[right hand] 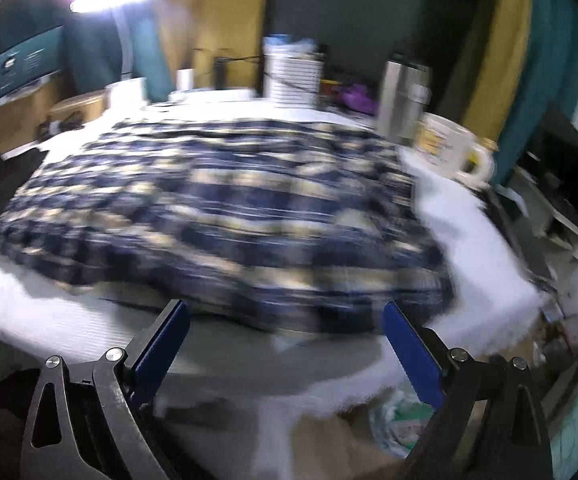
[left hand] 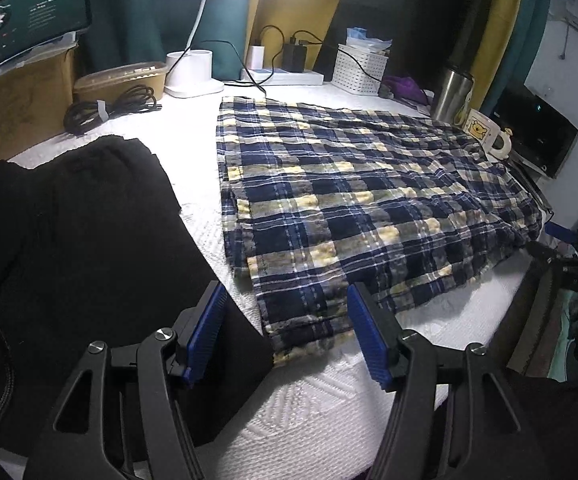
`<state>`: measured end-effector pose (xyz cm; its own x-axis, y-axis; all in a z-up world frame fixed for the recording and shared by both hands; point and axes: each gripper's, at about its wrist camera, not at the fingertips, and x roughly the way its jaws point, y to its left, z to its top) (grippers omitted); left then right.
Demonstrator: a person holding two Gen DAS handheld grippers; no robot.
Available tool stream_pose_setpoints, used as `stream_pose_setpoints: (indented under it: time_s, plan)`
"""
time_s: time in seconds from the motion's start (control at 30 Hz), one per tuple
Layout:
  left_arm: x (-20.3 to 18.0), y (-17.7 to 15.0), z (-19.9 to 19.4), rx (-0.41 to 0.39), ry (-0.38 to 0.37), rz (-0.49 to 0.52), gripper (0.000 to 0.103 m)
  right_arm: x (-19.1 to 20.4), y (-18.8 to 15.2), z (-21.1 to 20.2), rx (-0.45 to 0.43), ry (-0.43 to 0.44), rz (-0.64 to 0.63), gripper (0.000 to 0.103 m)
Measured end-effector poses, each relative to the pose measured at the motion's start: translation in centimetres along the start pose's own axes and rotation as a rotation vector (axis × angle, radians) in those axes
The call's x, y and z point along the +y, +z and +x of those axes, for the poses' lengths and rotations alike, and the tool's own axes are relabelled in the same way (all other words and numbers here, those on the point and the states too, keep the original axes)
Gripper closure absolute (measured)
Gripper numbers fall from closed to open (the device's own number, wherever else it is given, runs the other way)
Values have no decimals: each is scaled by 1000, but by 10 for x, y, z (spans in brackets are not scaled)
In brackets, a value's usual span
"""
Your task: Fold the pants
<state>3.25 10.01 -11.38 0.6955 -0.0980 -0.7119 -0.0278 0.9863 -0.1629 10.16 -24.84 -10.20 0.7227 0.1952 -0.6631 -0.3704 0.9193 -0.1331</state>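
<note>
Blue, yellow and white plaid pants [left hand: 353, 204] lie flat on the white padded table [left hand: 317, 396], doubled over lengthwise, with a hem end nearest my left gripper. My left gripper [left hand: 285, 312] is open and empty, its blue pads astride the near plaid hem, just above it. In the right wrist view the plaid pants [right hand: 217, 208] look blurred by motion. My right gripper [right hand: 285, 320] is open and empty at the near edge of the pants. The right gripper also shows at the table's right edge [left hand: 557, 256].
A black garment [left hand: 81, 236] lies left of the pants. At the back stand a coiled cable [left hand: 109, 108], a lamp base [left hand: 191, 74], chargers, a white basket [left hand: 361, 68], a steel flask [left hand: 451, 92] and a bear mug [left hand: 487, 134]. The table edge drops off on the right.
</note>
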Motion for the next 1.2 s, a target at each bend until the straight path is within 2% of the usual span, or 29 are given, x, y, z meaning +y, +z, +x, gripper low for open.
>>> stream_pose_setpoints:
  time_s: [0.4, 0.53, 0.6, 0.7, 0.73, 0.77, 0.87, 1.0, 1.03, 1.1, 1.2]
  plan:
    - [30, -7, -20, -46, 17, -60, 40, 130, 18, 16, -3, 207, -242, 6]
    - [40, -11, -20, -52, 17, -87, 40, 160, 14, 23, 18, 226, -332, 6]
    - [41, -12, -20, -55, 12, -89, 40, 165, 15, 21, 2, 228, -346, 16]
    - [38, -13, -20, -59, 5, -82, 40, 169, 23, 25, 2, 223, -367, 45]
    - [36, -13, -20, -60, 4, -78, 40, 171, 25, 27, 3, 220, -384, 68]
    - [35, -13, -20, -61, 2, -74, 40, 173, 27, 29, 10, 232, -395, 83]
    - [28, -11, -18, -61, -6, -53, 40, 172, 33, 31, 7, 261, -382, 95]
    - [11, -7, -16, -74, -27, 1, 40, 161, 50, 27, -3, 317, -315, 95]
    - [4, -6, -15, -79, -40, 23, 38, 158, 53, 27, -6, 319, -304, 95]
    - [-7, -5, -11, -81, -55, 60, 23, 154, 59, 29, -14, 322, -291, 95]
    - [-28, -2, -3, -83, -55, 132, 23, 150, 69, 28, -26, 339, -267, 95]
